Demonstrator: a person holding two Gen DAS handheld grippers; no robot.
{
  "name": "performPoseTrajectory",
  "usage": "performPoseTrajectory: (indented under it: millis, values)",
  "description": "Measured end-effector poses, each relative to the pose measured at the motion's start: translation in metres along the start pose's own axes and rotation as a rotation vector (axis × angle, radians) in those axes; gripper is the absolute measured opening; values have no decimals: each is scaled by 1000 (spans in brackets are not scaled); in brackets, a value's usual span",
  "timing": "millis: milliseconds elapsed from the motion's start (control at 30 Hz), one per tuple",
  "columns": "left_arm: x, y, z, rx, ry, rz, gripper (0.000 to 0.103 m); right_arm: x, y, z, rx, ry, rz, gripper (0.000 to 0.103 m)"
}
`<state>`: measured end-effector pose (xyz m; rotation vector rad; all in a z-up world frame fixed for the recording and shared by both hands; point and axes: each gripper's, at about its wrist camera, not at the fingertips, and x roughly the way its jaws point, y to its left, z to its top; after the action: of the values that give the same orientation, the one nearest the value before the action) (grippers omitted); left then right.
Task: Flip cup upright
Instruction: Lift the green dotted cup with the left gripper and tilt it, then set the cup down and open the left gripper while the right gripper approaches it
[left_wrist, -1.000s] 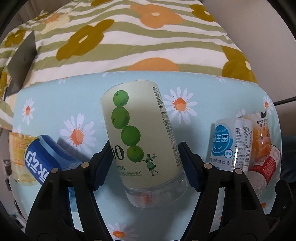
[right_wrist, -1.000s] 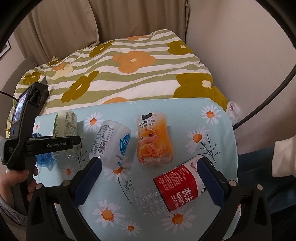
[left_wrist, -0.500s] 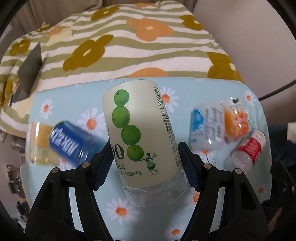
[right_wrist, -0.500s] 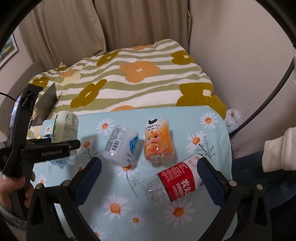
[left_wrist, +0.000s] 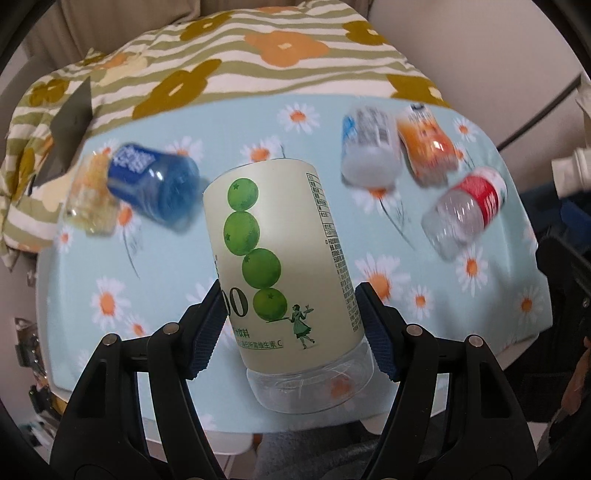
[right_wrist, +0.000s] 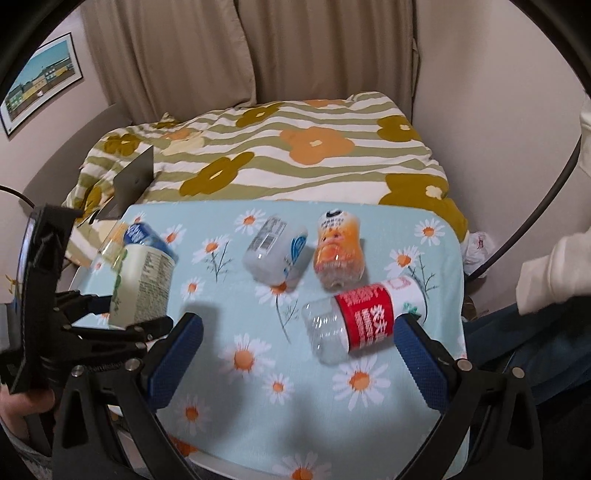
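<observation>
My left gripper (left_wrist: 290, 328) is shut on a pale green cup (left_wrist: 284, 266) with green fruit printed on its label. The cup hangs in the air above the table, its clear end toward me. In the right wrist view the same cup (right_wrist: 142, 284) shows at the left, tilted, held in the left gripper (right_wrist: 125, 319) by a hand. My right gripper (right_wrist: 295, 354) stands open above the table's near side, nothing between its fingers. A red-labelled cup (right_wrist: 364, 319) lies on its side just beyond it.
On the daisy-print tablecloth (right_wrist: 280, 417) lie a white-and-blue cup (right_wrist: 275, 251), an orange cup (right_wrist: 338, 251), a blue cup (left_wrist: 155, 184) and a yellowish cup (left_wrist: 86, 201), all on their sides. A bed with a flowered quilt (right_wrist: 295, 155) lies behind. A sleeve (right_wrist: 550, 273) shows at right.
My left gripper has lifted the green cup off the table and drawn back, so more of the table shows. My right gripper has also risen and pulled back, still open.
</observation>
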<state>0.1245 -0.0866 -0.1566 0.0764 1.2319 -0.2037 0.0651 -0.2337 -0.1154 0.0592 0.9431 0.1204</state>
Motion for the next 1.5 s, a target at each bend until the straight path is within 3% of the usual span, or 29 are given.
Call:
performPoseTrajectory:
  millis: [267,900,1033,1333,1500]
  values:
    - [27,-16,-30,24,22,-4,74,4,1,-34,-16,14,30,103]
    - [52,-25,-33,45,43,-12,76,13,-20,-63,14,51,25,103]
    - [48,-27,-30,43,23,0,96,12,-20,-62,12,49,22,103]
    - [33,-21,-29,25,3,19,96,4,-19,-58,4,41,20,103]
    - [-8,-14,-34,-11,-30,70,96,-5,-15,-49,-4,44,70,103]
